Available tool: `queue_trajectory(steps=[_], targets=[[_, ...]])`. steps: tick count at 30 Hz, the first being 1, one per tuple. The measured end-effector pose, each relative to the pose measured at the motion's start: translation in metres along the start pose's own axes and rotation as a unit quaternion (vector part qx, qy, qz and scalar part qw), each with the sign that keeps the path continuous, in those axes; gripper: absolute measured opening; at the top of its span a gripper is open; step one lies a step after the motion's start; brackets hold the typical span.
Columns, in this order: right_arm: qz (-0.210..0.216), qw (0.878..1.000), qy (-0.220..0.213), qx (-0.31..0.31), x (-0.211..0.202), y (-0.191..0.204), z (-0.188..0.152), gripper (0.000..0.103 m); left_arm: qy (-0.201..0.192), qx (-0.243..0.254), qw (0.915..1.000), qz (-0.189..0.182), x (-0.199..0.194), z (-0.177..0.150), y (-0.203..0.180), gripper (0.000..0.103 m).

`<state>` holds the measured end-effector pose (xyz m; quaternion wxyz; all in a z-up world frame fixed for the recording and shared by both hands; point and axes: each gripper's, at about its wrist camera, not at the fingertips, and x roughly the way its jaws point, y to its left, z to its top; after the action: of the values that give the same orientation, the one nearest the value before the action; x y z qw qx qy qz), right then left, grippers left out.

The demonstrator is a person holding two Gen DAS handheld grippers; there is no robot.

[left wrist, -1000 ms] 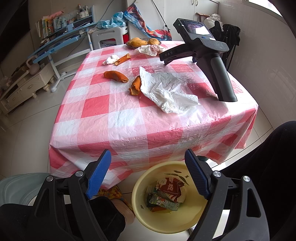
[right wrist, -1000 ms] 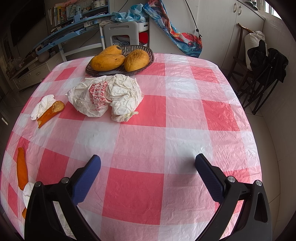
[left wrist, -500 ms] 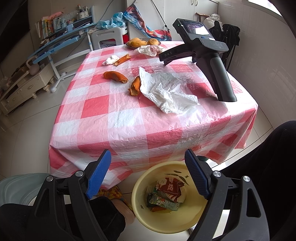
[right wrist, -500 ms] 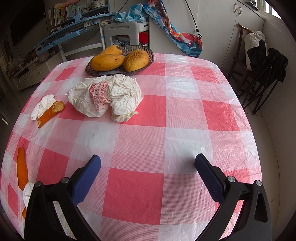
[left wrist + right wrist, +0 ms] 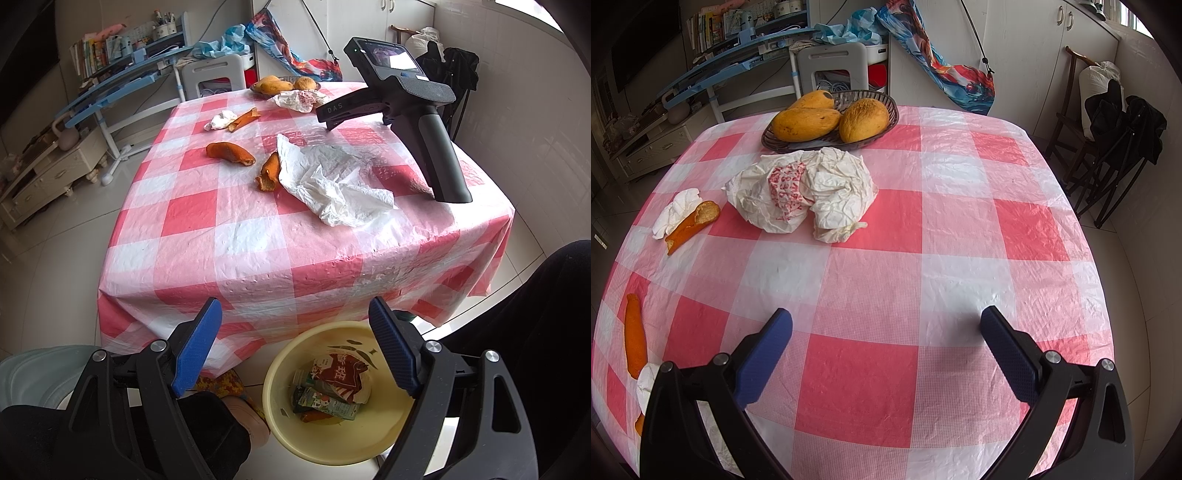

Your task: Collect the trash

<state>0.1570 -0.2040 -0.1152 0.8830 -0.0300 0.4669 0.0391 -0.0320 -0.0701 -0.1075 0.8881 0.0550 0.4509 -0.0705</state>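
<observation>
My left gripper is open and empty, held above a yellow trash bin on the floor in front of the table; the bin holds wrappers. On the checked tablecloth lie a white tissue, orange peels and a small tissue with peel. My right gripper is open and empty, low over the table; its body shows in the left wrist view. Ahead of it lies a crumpled white wrapper, a peel on tissue and another peel.
A dark basket with mangoes stands at the table's far edge. A pale green stool is left of the bin. My dark-clothed legs are at the right. Shelves and a chair stand beyond the table.
</observation>
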Motion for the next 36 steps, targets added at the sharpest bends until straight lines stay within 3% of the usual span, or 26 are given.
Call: queue_trajectory(steps=[36], targets=[[0.0,1.0,0.0,0.0,0.0004,0.0007,0.0008,0.097,0.0,0.001,1.0,-0.002,-0.0012,0.0015,-0.0025,0.078]])
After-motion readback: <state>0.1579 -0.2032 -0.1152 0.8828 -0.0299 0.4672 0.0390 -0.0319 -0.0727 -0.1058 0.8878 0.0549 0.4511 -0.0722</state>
